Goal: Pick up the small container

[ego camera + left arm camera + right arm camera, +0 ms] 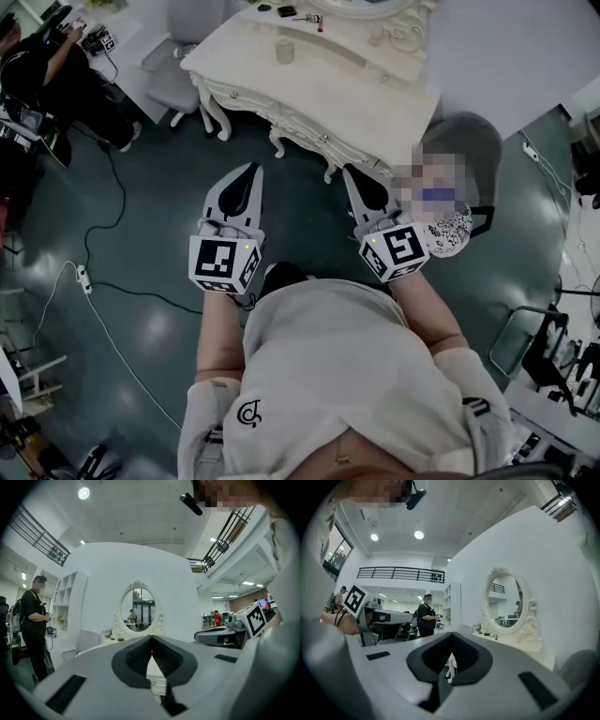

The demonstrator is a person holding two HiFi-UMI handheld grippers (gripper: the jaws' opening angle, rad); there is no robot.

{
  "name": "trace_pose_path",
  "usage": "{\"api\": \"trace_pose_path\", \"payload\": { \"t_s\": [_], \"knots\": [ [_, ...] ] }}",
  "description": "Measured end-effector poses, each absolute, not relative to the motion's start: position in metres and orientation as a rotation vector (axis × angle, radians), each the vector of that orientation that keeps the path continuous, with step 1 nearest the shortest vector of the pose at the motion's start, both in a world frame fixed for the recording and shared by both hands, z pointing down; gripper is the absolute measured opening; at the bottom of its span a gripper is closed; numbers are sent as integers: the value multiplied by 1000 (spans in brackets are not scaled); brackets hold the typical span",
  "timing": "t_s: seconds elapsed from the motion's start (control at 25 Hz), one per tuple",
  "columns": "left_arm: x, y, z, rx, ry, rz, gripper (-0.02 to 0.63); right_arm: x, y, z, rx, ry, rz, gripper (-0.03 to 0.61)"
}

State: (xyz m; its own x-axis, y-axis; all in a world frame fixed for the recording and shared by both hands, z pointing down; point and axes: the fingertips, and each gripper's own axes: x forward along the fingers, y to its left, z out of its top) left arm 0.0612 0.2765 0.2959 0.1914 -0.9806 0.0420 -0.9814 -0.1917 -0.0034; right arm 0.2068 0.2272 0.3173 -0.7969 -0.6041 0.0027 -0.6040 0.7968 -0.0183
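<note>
A small pale cylindrical container (pixel 285 51) stands on the white ornate dressing table (pixel 356 70) ahead of me. My left gripper (pixel 250 170) and right gripper (pixel 350 171) are side by side over the dark floor, pointing at the table's front edge and well short of the container. Both are shut with nothing between the jaws. In the left gripper view the closed jaws (pixel 151 640) face the oval mirror (pixel 137 609). In the right gripper view the closed jaws (pixel 451 637) show a white table leg (pixel 451 666) through the gap below the tips.
A grey office chair (pixel 178 56) stands left of the table and a round grey chair (pixel 469 141) to its right. Cables (pixel 112 187) and a power strip (pixel 82 278) lie on the floor at left. A person in black (pixel 56 66) is at the far left.
</note>
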Motion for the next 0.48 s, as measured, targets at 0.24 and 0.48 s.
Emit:
{"api": "trace_pose_path", "payload": {
  "t_s": [0.24, 0.48],
  "knots": [
    [54, 256, 303, 2382, -1983, 63, 12, 204, 203, 327, -1044, 2978, -41, 5],
    [27, 218, 315, 2365, -1959, 87, 12, 179, 164, 340, -1068, 2994, -58, 5]
  ]
}}
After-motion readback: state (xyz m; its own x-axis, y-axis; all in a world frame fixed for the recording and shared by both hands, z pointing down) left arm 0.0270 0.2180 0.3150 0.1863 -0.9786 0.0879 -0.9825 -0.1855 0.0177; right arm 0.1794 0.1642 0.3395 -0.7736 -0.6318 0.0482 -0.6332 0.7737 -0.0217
